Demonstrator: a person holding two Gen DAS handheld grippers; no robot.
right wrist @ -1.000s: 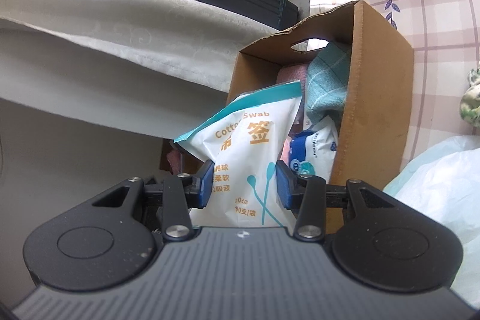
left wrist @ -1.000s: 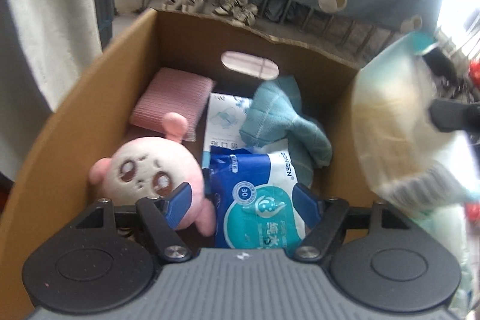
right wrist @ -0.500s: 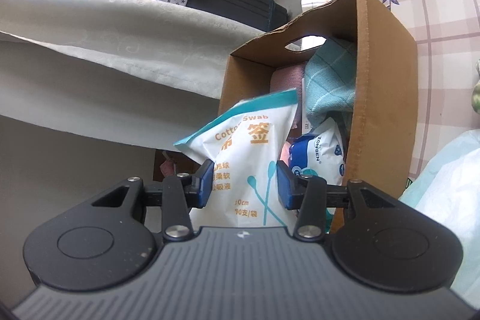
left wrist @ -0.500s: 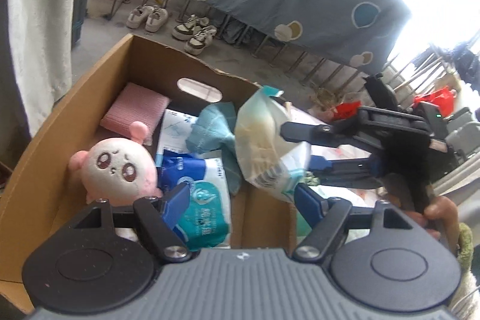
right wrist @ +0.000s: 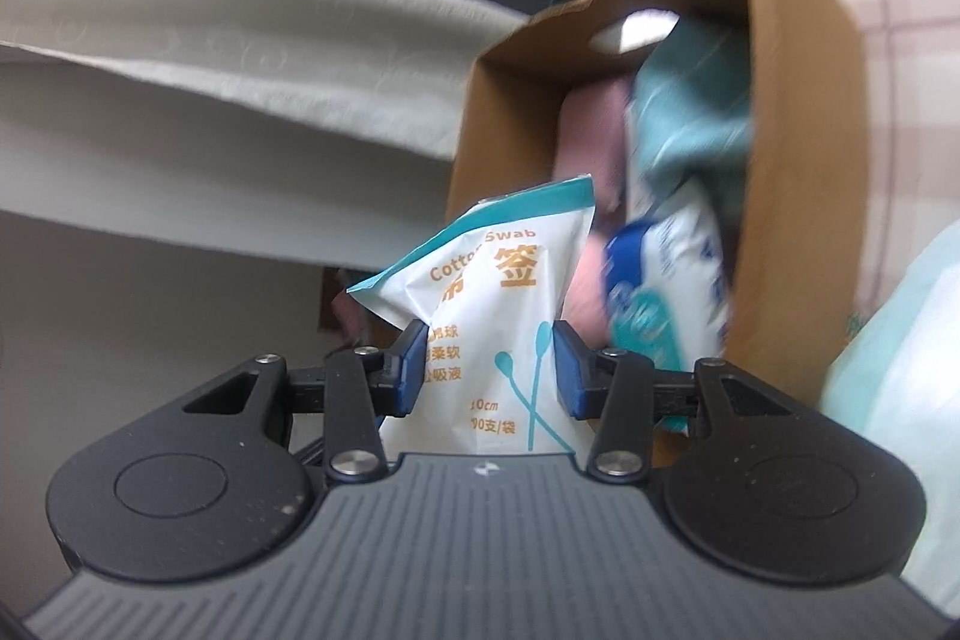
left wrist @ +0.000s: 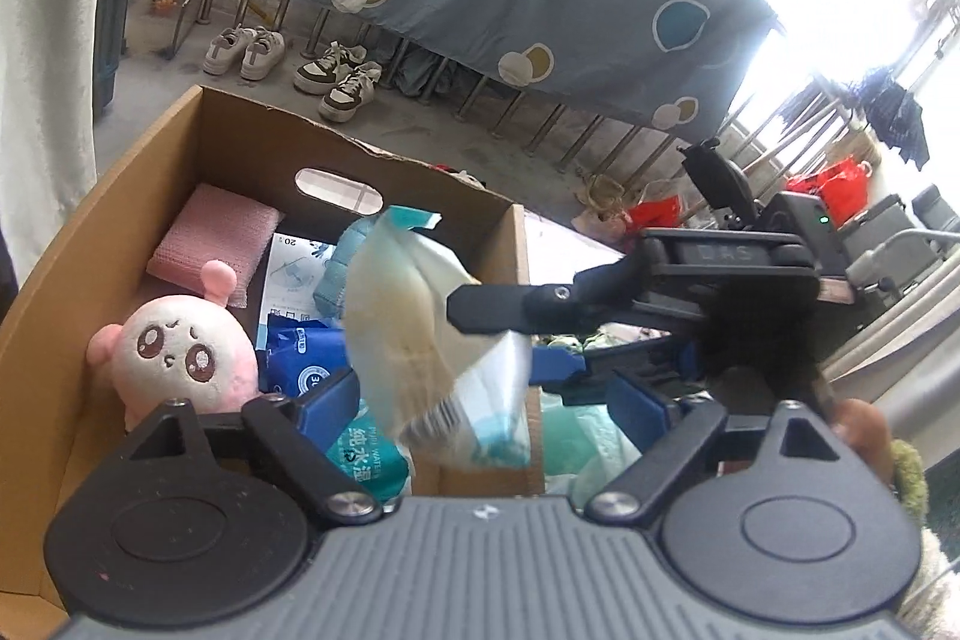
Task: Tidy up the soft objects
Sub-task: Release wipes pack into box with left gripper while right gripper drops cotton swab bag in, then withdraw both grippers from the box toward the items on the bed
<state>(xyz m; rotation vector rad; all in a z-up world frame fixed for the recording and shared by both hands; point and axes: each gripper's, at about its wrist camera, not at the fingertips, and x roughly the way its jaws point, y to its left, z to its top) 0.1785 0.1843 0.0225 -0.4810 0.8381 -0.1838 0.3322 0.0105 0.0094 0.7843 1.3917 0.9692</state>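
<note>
Over the cardboard box's [left wrist: 516, 250] right wall, my right tongs [right wrist: 489, 370] clench the cotton swab pack [right wrist: 510, 316] upright; my left tongs [left wrist: 480, 400] (opening, empty) hang nearer the plush [left wrist: 180, 346].

Brown box [left wrist: 108, 196] is showing a pink plush [left wrist: 180, 352], pink sponge [left wrist: 210, 232], blue wipes [left wrist: 306, 364]; white-and-teal swab bag [right wrist: 504, 316] is bearing orange lettering.

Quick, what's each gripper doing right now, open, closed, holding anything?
Left gripper: jaws opening, gripping nothing.
Right gripper: closed on the cotton swab bag, at the cardboard box.
</note>
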